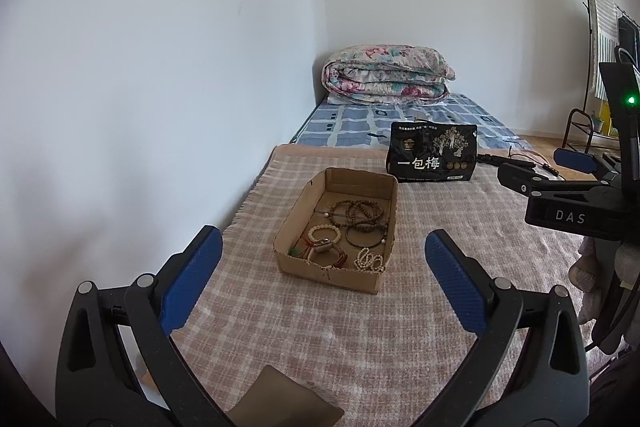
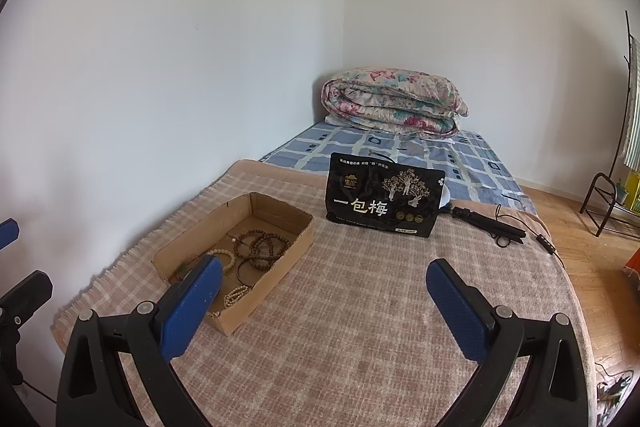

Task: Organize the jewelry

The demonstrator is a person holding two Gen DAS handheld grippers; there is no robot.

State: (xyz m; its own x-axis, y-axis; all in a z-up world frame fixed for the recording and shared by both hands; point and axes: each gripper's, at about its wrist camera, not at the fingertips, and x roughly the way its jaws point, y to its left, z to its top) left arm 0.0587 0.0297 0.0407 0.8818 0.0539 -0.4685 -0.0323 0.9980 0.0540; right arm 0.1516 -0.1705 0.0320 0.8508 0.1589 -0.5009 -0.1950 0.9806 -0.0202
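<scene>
We hold both tongs, left (image 1: 324, 259) and right (image 2: 324, 291), spread and empty; bracelets (image 1: 362, 217) sit gathered in the cardboard box (image 1: 296, 211) just ahead of the left tongs, walls corralling them.

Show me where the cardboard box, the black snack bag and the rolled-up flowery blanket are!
cardboard box (image 1: 334, 273): left wrist view, front wall.
black snack bag (image 2: 384, 195): right wrist view, middle of its front.
flowery blanket (image 2: 394, 103): right wrist view, its folded side.
</scene>
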